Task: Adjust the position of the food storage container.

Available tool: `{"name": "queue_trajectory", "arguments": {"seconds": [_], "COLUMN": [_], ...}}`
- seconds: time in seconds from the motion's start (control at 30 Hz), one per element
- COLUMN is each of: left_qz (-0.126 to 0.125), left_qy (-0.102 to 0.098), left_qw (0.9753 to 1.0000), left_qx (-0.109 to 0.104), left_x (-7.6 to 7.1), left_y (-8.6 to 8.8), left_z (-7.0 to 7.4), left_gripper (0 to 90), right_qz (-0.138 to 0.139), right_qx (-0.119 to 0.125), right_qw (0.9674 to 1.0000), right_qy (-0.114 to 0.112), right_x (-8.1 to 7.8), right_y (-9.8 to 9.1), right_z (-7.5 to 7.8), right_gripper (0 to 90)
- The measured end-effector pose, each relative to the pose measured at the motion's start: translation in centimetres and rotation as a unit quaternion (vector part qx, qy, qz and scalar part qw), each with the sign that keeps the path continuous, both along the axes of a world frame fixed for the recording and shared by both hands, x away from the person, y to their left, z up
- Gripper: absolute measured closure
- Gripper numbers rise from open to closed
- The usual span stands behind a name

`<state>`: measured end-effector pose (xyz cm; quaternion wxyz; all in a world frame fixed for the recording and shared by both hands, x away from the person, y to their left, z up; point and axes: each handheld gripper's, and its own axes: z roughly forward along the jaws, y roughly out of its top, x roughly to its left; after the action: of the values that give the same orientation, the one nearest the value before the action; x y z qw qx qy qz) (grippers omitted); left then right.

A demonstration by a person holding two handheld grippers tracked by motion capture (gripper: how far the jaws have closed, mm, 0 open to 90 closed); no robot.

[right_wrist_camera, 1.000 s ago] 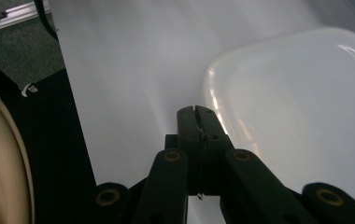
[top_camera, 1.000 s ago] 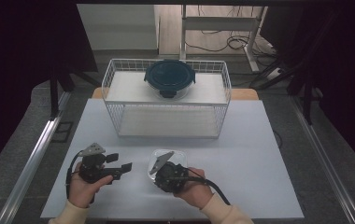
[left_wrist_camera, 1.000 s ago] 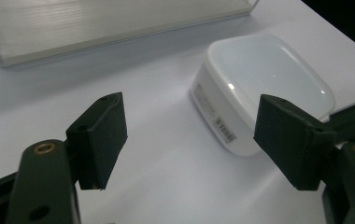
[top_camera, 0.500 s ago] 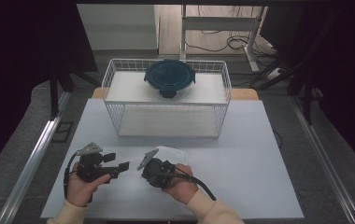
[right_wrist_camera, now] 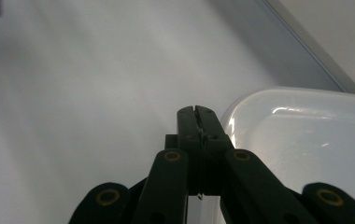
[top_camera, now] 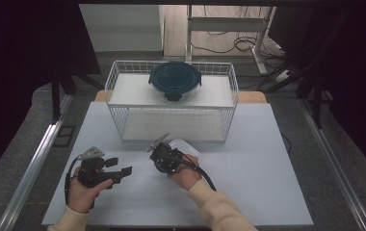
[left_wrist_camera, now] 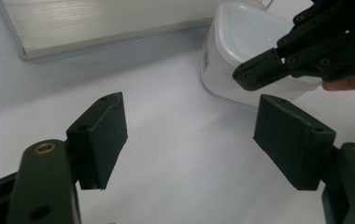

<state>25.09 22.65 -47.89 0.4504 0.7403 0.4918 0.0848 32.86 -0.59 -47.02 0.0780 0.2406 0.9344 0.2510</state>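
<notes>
On the white table (top_camera: 248, 159) in the high view, the right gripper (top_camera: 161, 153) pinches the rim of a clear plastic container (top_camera: 187, 147) just before the wire basket (top_camera: 123, 91); the left gripper (top_camera: 118, 168) hovers nearby. Left gripper view: jaws spread, nothing between, container (left_wrist_camera: 241, 42) ahead. Right gripper view: jaws clamped on the container's (right_wrist_camera: 306, 135) rim.
</notes>
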Motion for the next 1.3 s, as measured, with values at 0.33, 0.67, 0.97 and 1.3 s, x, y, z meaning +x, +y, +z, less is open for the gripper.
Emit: {"name": "queue_trajectory", "arguments": {"seconds": [0.33, 0.67, 0.97, 1.3], "left_qz": [-0.002, -0.002, -0.005, -0.004], "left_qy": [0.002, 0.001, 0.002, 0.002], "left_qw": [1.0000, 1.0000, 1.0000, 1.0000], "left_qx": [0.002, 0.004, 0.005, 0.001], "left_x": [0.0, 0.1, 0.0, 0.0], "left_y": [-0.2, -0.3, -0.4, -0.3], "left_z": [-0.1, -0.2, -0.2, -0.1], "left_gripper": [25.4, 25.4, 25.4, 25.4], "right_qz": [-0.044, -0.122, -0.110, -0.088], "right_qx": [0.047, 0.008, -0.028, -0.026], "right_qw": [0.9972, 0.9914, 0.9932, 0.9955], "right_qy": [-0.038, -0.047, -0.028, -0.027], "right_x": [1.1, 5.1, 5.3, 3.1], "right_y": [-5.0, -11.3, -12.4, -12.3], "right_z": [4.9, 4.4, 1.2, 0.9], "right_gripper": [89.7, 89.7, 89.7, 89.7]}}
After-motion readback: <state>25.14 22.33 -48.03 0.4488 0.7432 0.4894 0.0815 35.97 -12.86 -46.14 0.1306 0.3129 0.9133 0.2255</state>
